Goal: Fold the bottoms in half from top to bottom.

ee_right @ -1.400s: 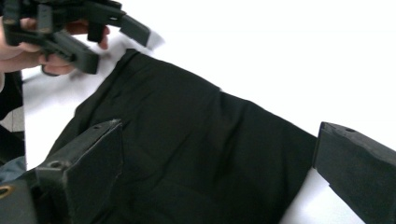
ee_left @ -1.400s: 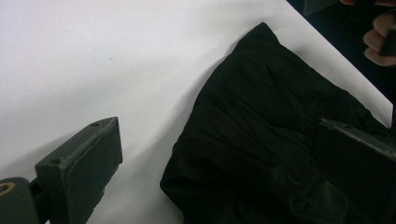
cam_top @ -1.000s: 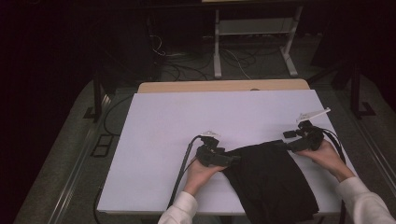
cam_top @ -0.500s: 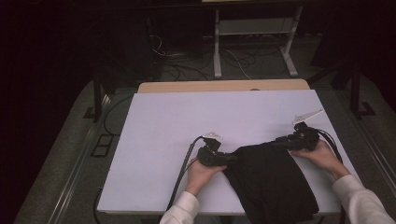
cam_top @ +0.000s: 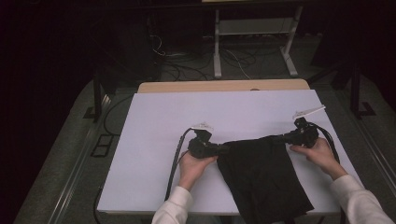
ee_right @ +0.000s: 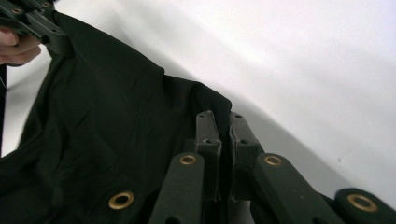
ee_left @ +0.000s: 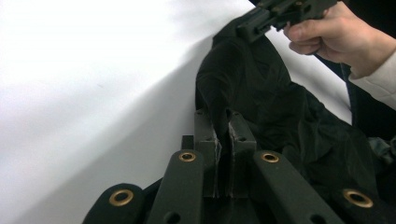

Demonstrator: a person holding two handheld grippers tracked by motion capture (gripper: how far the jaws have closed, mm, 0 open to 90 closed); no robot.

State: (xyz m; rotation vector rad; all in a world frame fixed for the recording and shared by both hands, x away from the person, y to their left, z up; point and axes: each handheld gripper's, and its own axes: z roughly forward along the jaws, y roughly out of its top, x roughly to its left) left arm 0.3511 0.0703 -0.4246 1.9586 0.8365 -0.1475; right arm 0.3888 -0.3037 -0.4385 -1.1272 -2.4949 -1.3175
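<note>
A black cloth (cam_top: 261, 175) lies on the white table (cam_top: 154, 140) and hangs over its near edge. My left gripper (cam_top: 223, 149) has just closed its jaws and is shut on the cloth's far left corner (ee_left: 215, 100). My right gripper (cam_top: 275, 138) has also just closed and is shut on the far right corner (ee_right: 212, 100). The cloth's top edge stretches between the two. In the left gripper view the right gripper (ee_left: 250, 28) grips the far corner, with the person's hand (ee_left: 336, 32) behind it. In the right gripper view the left gripper (ee_right: 51, 37) shows at the top left.
A wooden board edge (cam_top: 224, 86) runs along the table's far side. Beyond it stand a white metal stand (cam_top: 254, 37) and cables (cam_top: 187, 65) on the floor. A cable (cam_top: 175, 161) trails from the left gripper over the table's near edge.
Both grippers have closed on the cloth's far corners. The left gripper has lifted slightly, raising its corner off the table; the right hand has shifted a little.
</note>
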